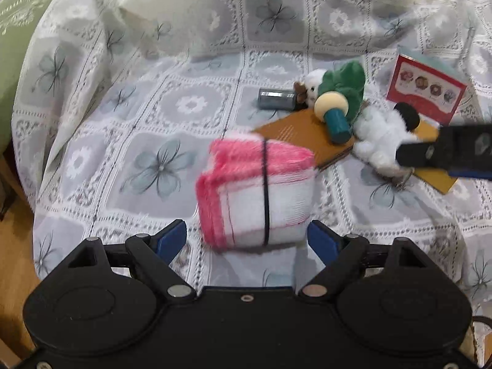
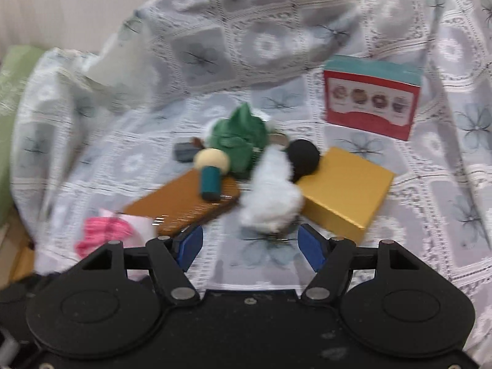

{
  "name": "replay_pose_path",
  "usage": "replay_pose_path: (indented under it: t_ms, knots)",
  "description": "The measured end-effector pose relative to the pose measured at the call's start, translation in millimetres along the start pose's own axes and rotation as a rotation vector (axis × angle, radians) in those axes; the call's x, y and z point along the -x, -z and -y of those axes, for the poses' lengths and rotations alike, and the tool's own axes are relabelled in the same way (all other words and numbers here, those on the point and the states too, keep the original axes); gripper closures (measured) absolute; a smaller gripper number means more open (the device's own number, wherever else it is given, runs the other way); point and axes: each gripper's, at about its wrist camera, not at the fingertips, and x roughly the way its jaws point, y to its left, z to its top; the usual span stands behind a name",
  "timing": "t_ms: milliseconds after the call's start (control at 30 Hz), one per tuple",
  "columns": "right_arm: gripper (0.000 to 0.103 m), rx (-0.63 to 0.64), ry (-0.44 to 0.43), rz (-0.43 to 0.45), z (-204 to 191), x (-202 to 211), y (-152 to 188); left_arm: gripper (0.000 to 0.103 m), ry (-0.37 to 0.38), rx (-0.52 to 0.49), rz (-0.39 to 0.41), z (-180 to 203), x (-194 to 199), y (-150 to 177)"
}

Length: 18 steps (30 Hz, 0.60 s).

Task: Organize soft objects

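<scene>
A folded pink-and-white towel (image 1: 256,190) bound with a black band lies on the floral cover, just ahead of my open left gripper (image 1: 247,241); it also shows in the right wrist view (image 2: 107,233). A white fluffy plush (image 2: 270,196) with a black ball end (image 2: 304,156) lies just ahead of my open, empty right gripper (image 2: 250,247). In the left wrist view the plush (image 1: 379,135) sits by the right gripper's fingers (image 1: 415,153). A green-and-white plush (image 2: 243,135) and a teal-handled cream puff (image 2: 210,169) lie behind.
A brown flat board (image 2: 187,203), a gold box (image 2: 347,190), a red and teal box (image 2: 372,104) and a grey cylinder (image 1: 276,99) lie on the covered sofa seat (image 1: 123,141). A green cushion (image 1: 18,30) is at the left. Wooden floor (image 1: 15,252) shows below left.
</scene>
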Motion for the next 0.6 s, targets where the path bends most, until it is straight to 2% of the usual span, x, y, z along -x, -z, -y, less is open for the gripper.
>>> replay_pose_path:
  t_ms: [133, 267, 333, 367, 600]
  knots:
    - [0.035, 0.032, 0.044, 0.021, 0.8, -8.4, -1.2, 0.015, 0.004, 0.002, 0.034, 2.1, -0.7, -3.9]
    - [0.035, 0.099, 0.136, 0.095, -5.5, -14.4, -10.6, 0.014, 0.007, 0.014, 0.05, 4.0, -2.9, -10.7]
    - [0.035, 0.113, 0.151, 0.118, -4.6, -16.6, -17.9, 0.013, 0.011, 0.028, 0.047, 4.7, -4.7, -12.2]
    - [0.035, 0.111, 0.154, 0.12, -2.5, -18.7, -21.9, 0.011, 0.013, 0.035, 0.041, 4.8, -6.5, -12.6]
    - [0.035, 0.125, 0.1, 0.117, -4.6, -30.7, -33.6, 0.01, 0.018, 0.077, -0.006, 5.7, -20.1, -8.6]
